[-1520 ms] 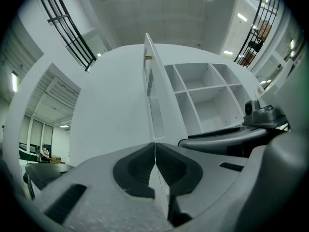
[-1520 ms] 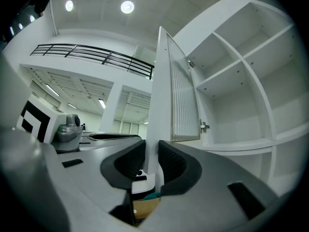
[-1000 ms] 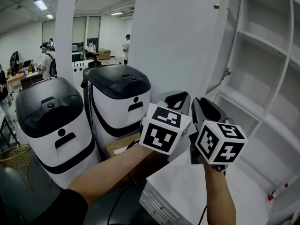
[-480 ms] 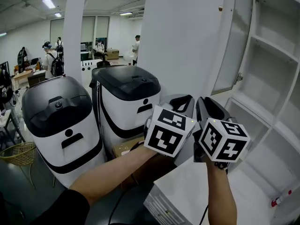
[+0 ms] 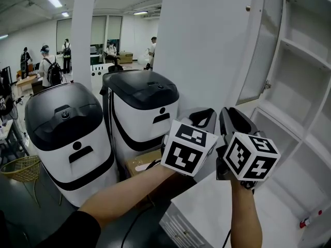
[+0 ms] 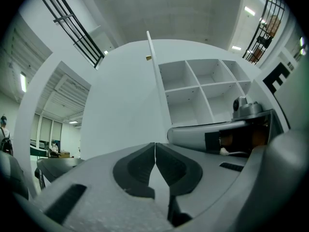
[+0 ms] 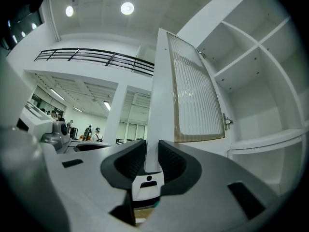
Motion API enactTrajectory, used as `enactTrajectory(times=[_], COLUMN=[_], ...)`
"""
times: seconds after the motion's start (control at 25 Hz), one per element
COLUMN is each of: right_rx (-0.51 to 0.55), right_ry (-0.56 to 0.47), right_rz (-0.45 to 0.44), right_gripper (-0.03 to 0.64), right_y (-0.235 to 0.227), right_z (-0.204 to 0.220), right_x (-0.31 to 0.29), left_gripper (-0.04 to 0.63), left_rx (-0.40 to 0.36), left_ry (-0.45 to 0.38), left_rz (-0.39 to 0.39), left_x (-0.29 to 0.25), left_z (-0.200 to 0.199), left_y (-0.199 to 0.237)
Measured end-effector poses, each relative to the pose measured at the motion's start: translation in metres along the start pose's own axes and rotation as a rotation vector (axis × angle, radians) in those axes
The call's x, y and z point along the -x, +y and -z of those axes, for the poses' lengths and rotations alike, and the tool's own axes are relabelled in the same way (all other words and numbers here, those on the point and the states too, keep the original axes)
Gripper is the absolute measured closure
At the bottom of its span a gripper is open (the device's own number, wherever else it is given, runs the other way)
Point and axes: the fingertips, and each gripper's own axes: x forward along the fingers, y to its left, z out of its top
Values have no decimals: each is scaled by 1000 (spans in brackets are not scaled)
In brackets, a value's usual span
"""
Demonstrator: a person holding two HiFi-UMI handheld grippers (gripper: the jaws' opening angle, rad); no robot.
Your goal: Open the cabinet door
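The white cabinet [image 5: 305, 92] fills the right side, its shelves bare and in plain sight. Its door [image 5: 207, 45] stands swung wide open, rising as a tall white panel at the middle of the head view, with the ribbed inner pane turned toward the shelves. Left of the door stand two white bins [image 5: 67, 133] with black lids, side by side. Both grippers are held low in front of the door's bottom end, close together and pointing about level. The left gripper [image 6: 155, 146] has its jaws pressed together with nothing between them. The right gripper [image 7: 151, 149] has its jaws a narrow gap apart; the door's edge lines up with that gap, but I cannot tell whether they touch it. A wicker basket [image 5: 20, 168] sits on the floor at far left. A small knob [image 5: 247, 8] sits near the door's free edge, high up. A red-tipped marker [image 5: 309, 219] lies low in the cabinet.
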Motion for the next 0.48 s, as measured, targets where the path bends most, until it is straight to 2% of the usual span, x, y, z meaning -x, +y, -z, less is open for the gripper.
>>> enactTrajectory(times=[0.48], right_rx=[-9], right_ry=[13], right_rz=[-36], right_gripper=[535], right_y=[-6], right_z=[-5], right_x=[31], left_gripper=[580], left_rx=[6], left_ry=[9], left_rz=[5], left_x=[0], left_z=[-8], left_y=[-32])
